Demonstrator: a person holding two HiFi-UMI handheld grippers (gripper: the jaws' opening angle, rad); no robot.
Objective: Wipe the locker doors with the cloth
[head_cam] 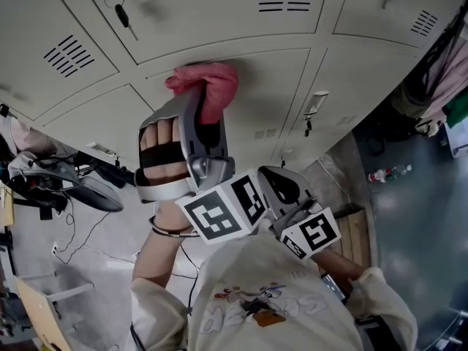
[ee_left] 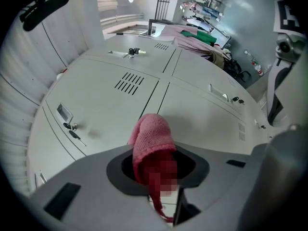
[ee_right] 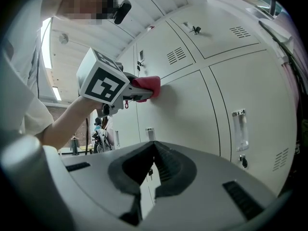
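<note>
Only the right gripper view shows the left gripper [ee_right: 138, 90] side-on, pressing the cloth [ee_right: 148, 85] onto a locker door [ee_right: 187, 114] right at its edge seam. Left gripper view gives the close-up: jaws clamped on the cloth, a bunched pink knit poking out past them. The right gripper [ee_right: 153, 153] hangs back, jaws closed on nothing. The lockers [head_cam: 205, 13] are beige metal with vent slots [ee_left: 129, 83] and keys [ee_left: 72, 129] in a lock. Head view catches grey floor [head_cam: 110, 262] and cables [head_cam: 77, 232].

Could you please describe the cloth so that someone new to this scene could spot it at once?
Find the wall of pale grey locker doors. Against one door, the left gripper holds a bunched cloth to the metal. It is the only pink, soft thing on those plain metal fronts.
</note>
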